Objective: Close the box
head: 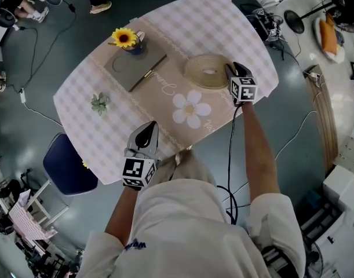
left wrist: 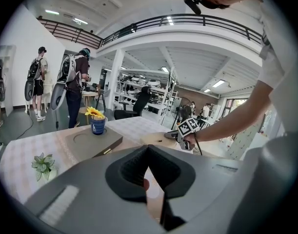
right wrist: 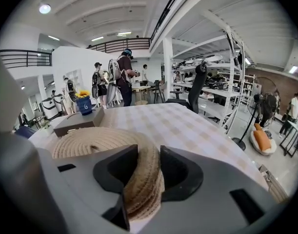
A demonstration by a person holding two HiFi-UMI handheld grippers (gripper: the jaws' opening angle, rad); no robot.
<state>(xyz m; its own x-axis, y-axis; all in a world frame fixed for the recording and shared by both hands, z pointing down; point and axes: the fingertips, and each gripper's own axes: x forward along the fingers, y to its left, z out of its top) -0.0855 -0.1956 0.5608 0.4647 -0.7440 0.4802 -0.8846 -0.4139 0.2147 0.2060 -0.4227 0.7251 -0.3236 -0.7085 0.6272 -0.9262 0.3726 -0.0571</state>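
Two grippers show in my head view: left gripper [head: 148, 129] over the counter's [head: 107, 133] near edge, well apart from the round woven box [head: 207, 72]; right gripper [head: 230, 69] at its right rim. In the left gripper view, I see the jaws together and empty. In the right gripper view, the jaws clamp the box's rim.

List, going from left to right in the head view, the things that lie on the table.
small green plant → grey box → woven round piece → right gripper, with its jaws on that piece's rim.
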